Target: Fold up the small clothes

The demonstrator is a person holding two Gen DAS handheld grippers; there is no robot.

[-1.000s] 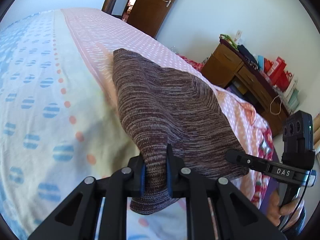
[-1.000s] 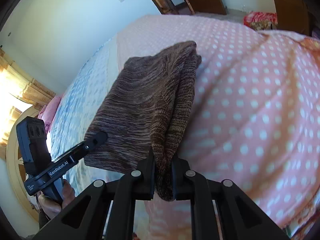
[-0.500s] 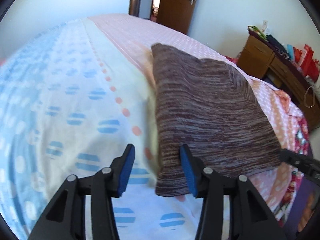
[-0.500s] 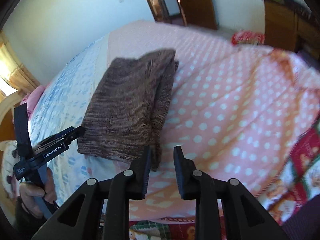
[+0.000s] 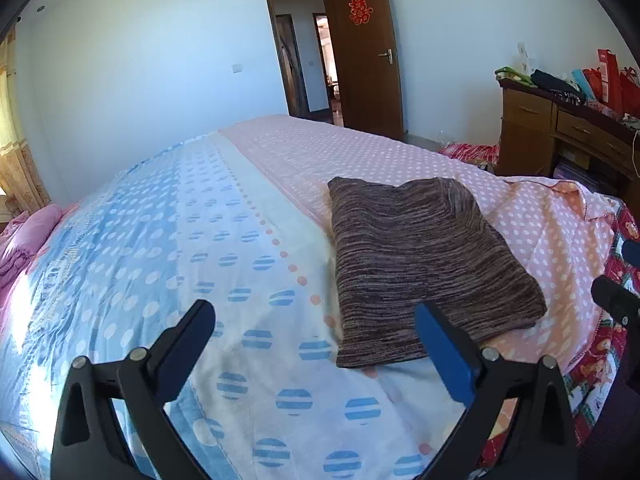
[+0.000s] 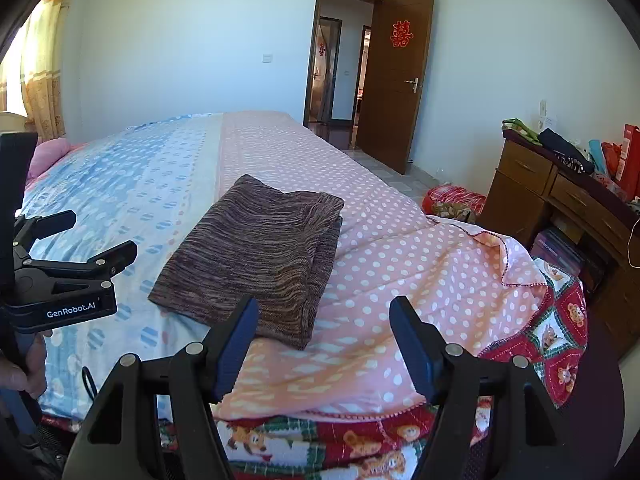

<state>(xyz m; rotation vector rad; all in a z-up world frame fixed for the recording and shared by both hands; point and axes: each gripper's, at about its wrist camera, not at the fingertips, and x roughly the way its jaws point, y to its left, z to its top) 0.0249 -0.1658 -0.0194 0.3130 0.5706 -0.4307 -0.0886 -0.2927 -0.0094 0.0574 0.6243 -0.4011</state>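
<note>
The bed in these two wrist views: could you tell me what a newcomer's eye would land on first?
First comes the folded brown knit garment, lying flat in the middle of the bed, across the seam between its blue-spotted and pink-dotted halves. Next come the two tools in the foreground: the left tool and right tool are both opening, with nothing between them. Behind stands the open brown door with its red paper-cut.

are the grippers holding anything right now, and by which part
Nothing is held. The folded brown knit garment lies free on the bed; left gripper and right gripper are both opening, nothing between their fingers.
</note>
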